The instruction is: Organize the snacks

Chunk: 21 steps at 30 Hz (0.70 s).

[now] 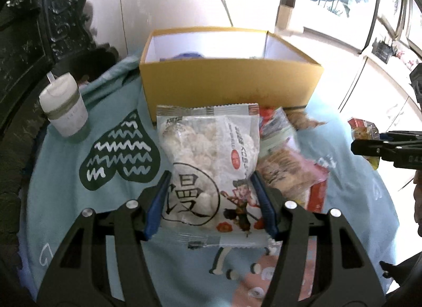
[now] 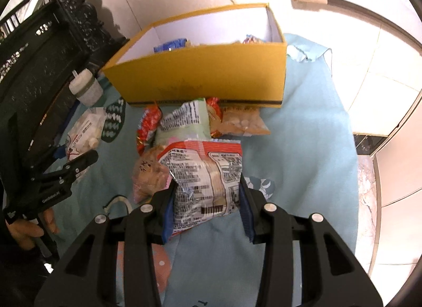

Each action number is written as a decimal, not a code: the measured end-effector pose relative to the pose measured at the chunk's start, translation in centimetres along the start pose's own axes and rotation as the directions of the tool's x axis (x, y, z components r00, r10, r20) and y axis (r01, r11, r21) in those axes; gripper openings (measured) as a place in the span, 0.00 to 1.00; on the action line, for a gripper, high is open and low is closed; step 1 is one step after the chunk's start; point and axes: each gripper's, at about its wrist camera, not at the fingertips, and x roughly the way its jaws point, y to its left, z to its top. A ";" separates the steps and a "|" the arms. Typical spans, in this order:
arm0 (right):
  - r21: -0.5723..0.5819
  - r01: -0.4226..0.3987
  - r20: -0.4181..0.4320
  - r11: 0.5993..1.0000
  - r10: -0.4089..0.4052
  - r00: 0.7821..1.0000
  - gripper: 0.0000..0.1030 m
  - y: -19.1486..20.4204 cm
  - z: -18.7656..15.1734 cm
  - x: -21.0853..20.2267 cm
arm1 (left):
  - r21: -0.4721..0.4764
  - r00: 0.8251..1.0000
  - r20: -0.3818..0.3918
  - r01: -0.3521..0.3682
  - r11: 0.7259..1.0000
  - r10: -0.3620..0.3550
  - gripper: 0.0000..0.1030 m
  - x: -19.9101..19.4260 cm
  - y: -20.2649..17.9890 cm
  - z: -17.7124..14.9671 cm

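Note:
My left gripper is shut on a clear packet of white puffed snacks and holds it above the light blue cloth, in front of the open yellow box. My right gripper is shut on a red-trimmed snack packet, printed back up, above a pile of snack packets that lies before the yellow box. The box holds a few packets, one of them blue. The left gripper with its packet shows at the left of the right wrist view.
A white lidded cup stands on the cloth at the left, beside dark carved furniture. More packets lie right of my left gripper. The light blue cloth covers a round table; pale floor tiles lie beyond its right edge.

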 end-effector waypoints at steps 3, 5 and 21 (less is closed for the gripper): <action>0.003 -0.010 0.034 1.000 0.010 0.999 0.40 0.1 0.4 -1.6 | 0.002 0.999 0.035 0.009 1.000 -0.009 0.60 -1.5 -0.3 0.8; 0.003 -0.020 0.064 1.000 0.020 0.998 0.40 0.3 1.1 -2.9 | 0.003 0.998 0.062 0.015 1.000 -0.015 0.60 -2.6 -0.5 1.7; -0.102 -0.018 0.341 0.995 0.052 0.939 0.40 2.7 12.1 -12.9 | -0.003 0.967 0.254 0.012 1.000 -0.011 0.59 -7.6 -0.8 13.2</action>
